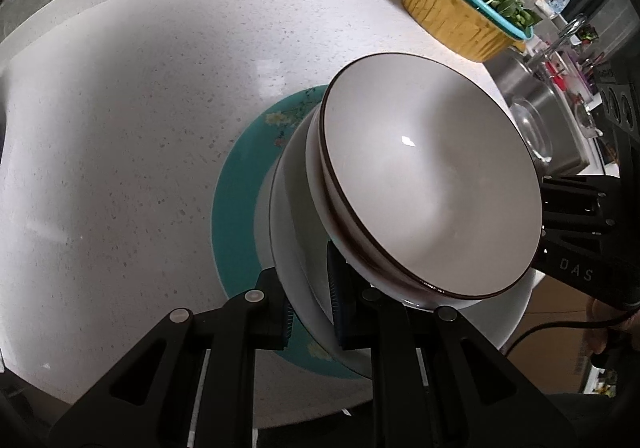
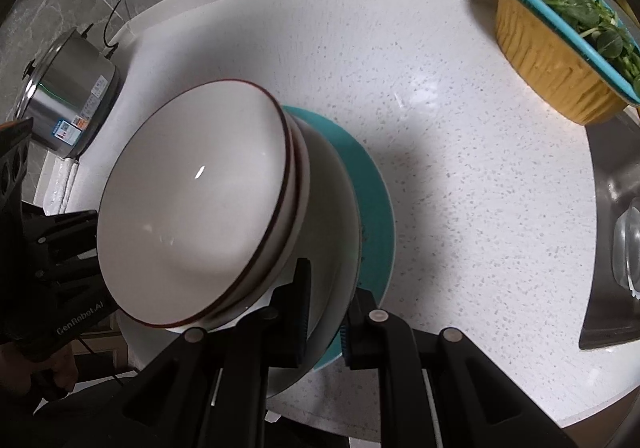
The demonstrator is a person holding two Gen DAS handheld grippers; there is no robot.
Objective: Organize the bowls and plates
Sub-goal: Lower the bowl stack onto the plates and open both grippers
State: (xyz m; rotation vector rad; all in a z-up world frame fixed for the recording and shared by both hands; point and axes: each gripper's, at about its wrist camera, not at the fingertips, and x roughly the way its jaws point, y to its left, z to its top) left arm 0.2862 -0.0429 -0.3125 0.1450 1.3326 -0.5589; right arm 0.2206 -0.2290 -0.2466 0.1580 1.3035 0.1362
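1. The steel electric pot with a black cord [image 2: 70, 104] stands at about 9 o'clock of the stack, against the grey marbled wall.
2. The left gripper [image 1: 310, 322] comes in from 6 o'clock in its own view. Its blue-padded fingers [image 1: 333, 288] are narrowly set and clamp the near rim of the wide white plate [image 1: 296, 208], one finger above the rim and one below.
3. The stack sits on the speckled white counter [image 1: 140, 168]. At the bottom is a teal round plate with a flower print [image 1: 236, 216], then the wide white plate, then nested white bowls with dark brown rims [image 1: 424, 184] on top.
4. In the left wrist view the bowls lean toward 3 o'clock. Whether the teal plate touches the counter I cannot tell.
5. The right gripper [image 2: 324, 318] enters from 6 o'clock in its view. Its fingers [image 2: 302, 312] are close together and pinch the plate rims on the opposite side of the stack, with the teal plate [image 2: 376, 208] and white plate [image 2: 332, 216] between them.
6. The brown-rimmed bowls [image 2: 192, 208] fill that view from 9 to 11 o'clock.
7. At 1 o'clock stands a yellow ribbed basin holding a turquoise colander of leafy greens [image 2: 560, 60].
8. At 3 o'clock lies the steel sink [image 2: 612, 248].
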